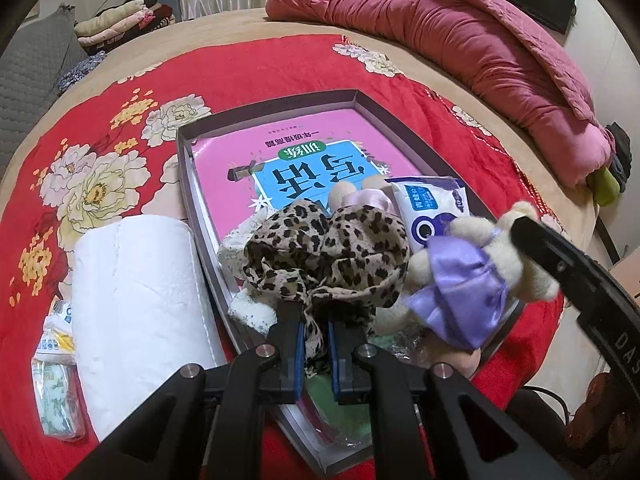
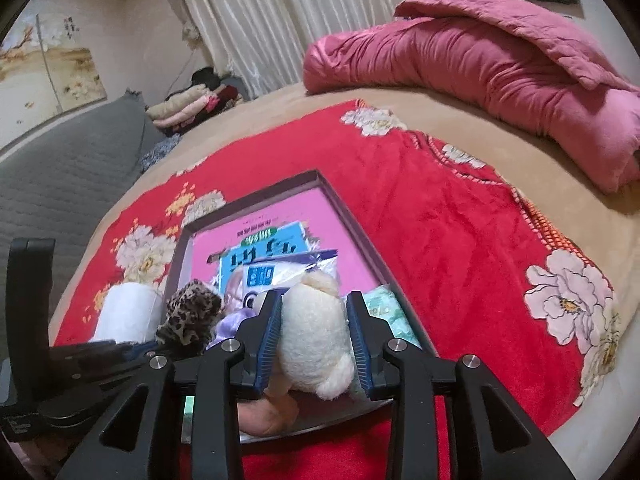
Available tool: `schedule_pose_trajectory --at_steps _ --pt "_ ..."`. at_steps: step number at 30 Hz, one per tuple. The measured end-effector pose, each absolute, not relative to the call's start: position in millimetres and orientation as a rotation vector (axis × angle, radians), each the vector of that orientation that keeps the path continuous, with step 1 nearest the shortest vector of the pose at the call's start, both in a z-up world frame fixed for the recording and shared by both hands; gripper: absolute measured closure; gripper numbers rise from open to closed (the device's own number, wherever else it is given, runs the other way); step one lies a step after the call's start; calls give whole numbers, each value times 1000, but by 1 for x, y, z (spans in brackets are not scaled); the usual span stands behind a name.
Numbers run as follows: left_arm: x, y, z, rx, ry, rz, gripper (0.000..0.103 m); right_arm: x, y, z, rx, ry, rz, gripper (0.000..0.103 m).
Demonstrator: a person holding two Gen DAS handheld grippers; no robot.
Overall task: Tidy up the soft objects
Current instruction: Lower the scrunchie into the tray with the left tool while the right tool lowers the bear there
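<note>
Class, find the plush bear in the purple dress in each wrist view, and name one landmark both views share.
Left wrist view: the plush bear is lower right, over the box, held by the right gripper.
Right wrist view: the bear is bottom centre, between the gripper's fingers.
Shared landmark: the pink book in the box.

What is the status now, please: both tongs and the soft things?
Left tongs shut on leopard cloth, over the box. Right tongs shut on cream plush doll, purple dress. Tissue pack close behind.
</note>
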State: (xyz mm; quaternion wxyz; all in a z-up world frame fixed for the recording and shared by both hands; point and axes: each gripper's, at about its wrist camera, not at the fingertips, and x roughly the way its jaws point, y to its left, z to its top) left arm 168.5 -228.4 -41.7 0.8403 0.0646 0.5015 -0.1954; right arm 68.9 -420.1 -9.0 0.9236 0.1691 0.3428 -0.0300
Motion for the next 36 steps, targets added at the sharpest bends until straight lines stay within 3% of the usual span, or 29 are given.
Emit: schedule_pose_trajectory --at_steps 7,21,29,31,36 --pt "168 -229 -41 136 1062 -410 93 80 -427 -21 399 760 -17 67" --pt "169 -225 -40 111 1065 -402 93 73 -440 -21 435 732 -97 32" --pt "170 -231 -37 129 1058 -419 92 65 -450 -17 462 686 -140 31" --pt "170 -231 -36 123 1059 -425 87 64 -450 -16 459 684 -149 31" --pt "169 -229 -33 109 1050 -445 55 63 -449 -16 451 684 -155 30"
